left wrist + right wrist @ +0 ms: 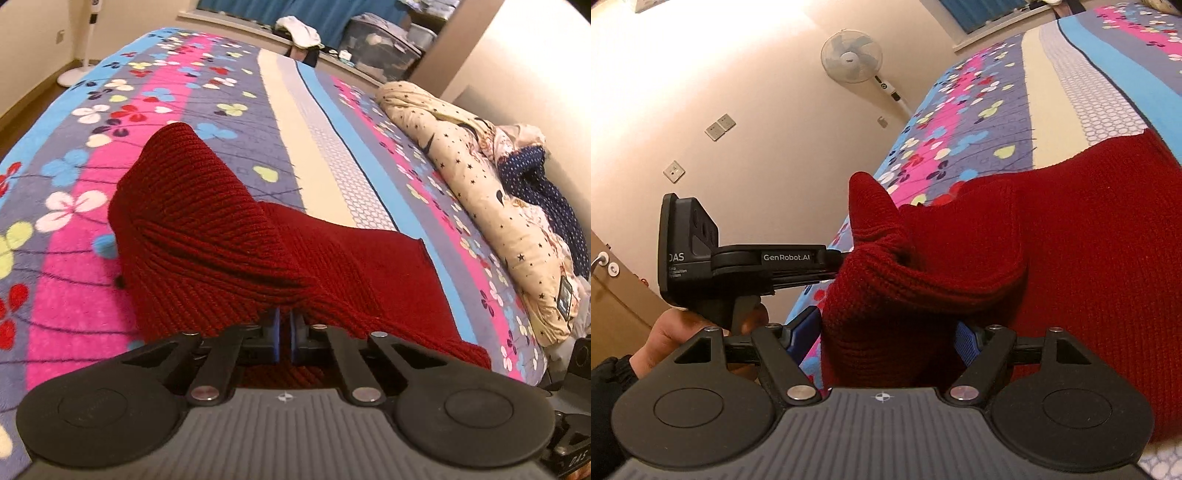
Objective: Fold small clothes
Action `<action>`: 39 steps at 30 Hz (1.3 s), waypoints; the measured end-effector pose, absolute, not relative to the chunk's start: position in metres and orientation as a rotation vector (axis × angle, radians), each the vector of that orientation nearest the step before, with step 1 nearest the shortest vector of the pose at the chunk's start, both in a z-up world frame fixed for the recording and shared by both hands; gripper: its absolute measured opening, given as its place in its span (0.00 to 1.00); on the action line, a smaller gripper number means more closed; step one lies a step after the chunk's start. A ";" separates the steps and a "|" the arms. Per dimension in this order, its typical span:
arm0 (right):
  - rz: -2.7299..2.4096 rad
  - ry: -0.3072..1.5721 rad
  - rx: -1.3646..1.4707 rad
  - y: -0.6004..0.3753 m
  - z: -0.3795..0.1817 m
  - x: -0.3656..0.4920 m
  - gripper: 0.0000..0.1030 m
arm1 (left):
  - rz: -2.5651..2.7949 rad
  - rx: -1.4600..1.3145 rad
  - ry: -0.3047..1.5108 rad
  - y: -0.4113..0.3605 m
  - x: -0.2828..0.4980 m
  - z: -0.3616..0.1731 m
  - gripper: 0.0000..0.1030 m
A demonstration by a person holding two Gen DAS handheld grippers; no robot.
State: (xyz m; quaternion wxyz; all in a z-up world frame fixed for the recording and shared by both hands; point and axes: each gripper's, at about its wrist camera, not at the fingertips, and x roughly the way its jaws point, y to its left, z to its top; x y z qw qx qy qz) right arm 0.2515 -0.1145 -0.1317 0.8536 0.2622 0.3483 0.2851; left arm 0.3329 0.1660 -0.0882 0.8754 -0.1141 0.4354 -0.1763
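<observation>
red knit garment (236, 236) | left gripper (283, 328) jaws clamped on it | right gripper (886, 332) jaws apart | label "GenRobot.AI"

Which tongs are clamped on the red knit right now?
The left tongs: their blue pads are pinched together on the red knit. The right tongs stand wide open, knit bunched loosely between them.

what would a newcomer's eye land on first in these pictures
The dark red knit garment, bunched and lifted in the middle of the bed, pinched by the shut left gripper. Under it, the loud flowered bedspread in pink, blue and grey stripes. In the right wrist view, the right gripper stands open around a red fold, with a white fan by the wall.
</observation>
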 end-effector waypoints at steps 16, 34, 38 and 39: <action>0.488 0.833 0.361 -0.058 -0.135 0.281 0.57 | -0.371 -0.215 0.901 0.169 0.331 -0.088 0.02; 0.229 0.644 0.297 -0.196 -0.092 0.208 0.17 | -0.398 -0.491 0.637 0.206 0.320 -0.039 0.22; 0.146 0.874 0.583 -0.247 -0.150 0.193 0.25 | -0.503 -0.301 0.713 0.147 0.321 -0.050 0.28; 0.172 0.861 0.627 -0.254 -0.147 0.192 0.29 | -0.529 -0.257 0.731 0.133 0.319 -0.055 0.28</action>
